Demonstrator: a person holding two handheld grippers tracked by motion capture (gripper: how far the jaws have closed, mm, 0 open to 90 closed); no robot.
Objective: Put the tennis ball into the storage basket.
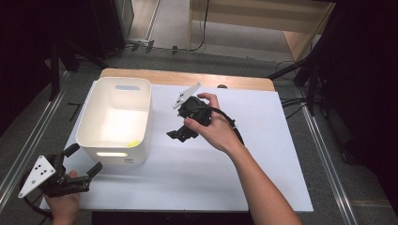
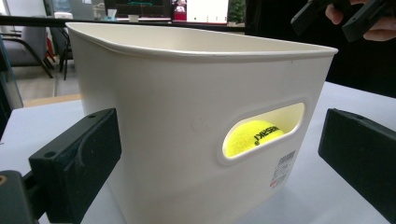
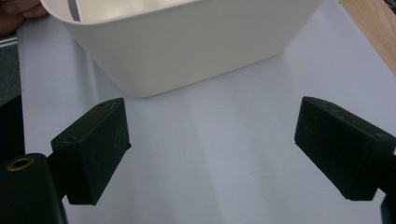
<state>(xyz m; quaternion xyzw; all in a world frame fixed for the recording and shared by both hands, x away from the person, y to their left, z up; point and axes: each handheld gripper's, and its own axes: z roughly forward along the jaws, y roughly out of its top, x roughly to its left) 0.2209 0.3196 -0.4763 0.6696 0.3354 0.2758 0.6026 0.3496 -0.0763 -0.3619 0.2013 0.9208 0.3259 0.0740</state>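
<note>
**Squaring up on the bin before the grab**

White sheeting covered the bench point(image 1: 197, 178), with a strip of bare wood along its far edge and dark floor all round. The white bin point(image 1: 115, 119) stood near the bench's left edge, upright, and through its handle slot I could see a yellow tennis ball point(image 2: 250, 136) lying inside, toward the near wall.

My left gripper point(image 1: 77, 166) hung just off the bin's near left corner, jaws wide and holding nothing. In the left gripper view the bin's near corner sat between the jaws but touched neither. My right gripper point(image 1: 184, 133) hovered over the middle of the bench, to the right of the bin, jaws also wide and empty, well apart from the wall.

As I judged it, the step was to take hold of the bin. A thin, smooth wall slips easily, so I meant to bring one jaw inside the rim and one outside, or use the slot, and close squarely. Pinching across the rounded corner risked twisting the bin and rolling the ball.
</note>
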